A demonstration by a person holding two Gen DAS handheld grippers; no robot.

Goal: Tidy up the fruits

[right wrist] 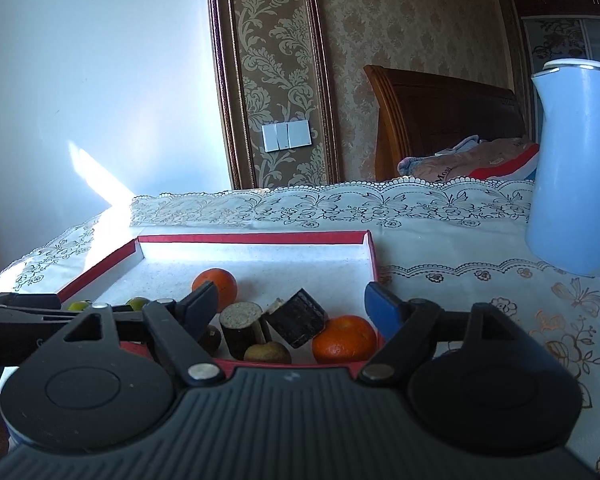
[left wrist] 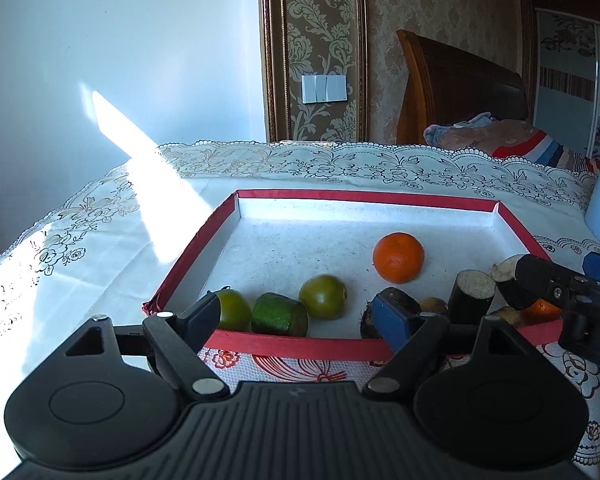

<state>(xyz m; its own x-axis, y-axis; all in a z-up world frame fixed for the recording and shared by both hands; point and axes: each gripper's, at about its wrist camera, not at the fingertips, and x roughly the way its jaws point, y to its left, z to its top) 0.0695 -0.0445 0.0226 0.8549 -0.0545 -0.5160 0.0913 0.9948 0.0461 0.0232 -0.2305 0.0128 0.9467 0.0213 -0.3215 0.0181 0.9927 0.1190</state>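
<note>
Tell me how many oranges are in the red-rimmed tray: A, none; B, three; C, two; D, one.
C: one orange sits toward the middle of the tray, and a second orange lies in its near right corner beside the dark cut pieces.

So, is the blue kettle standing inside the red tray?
No, the blue kettle stands on the lace tablecloth, to the right of the red tray.
</note>
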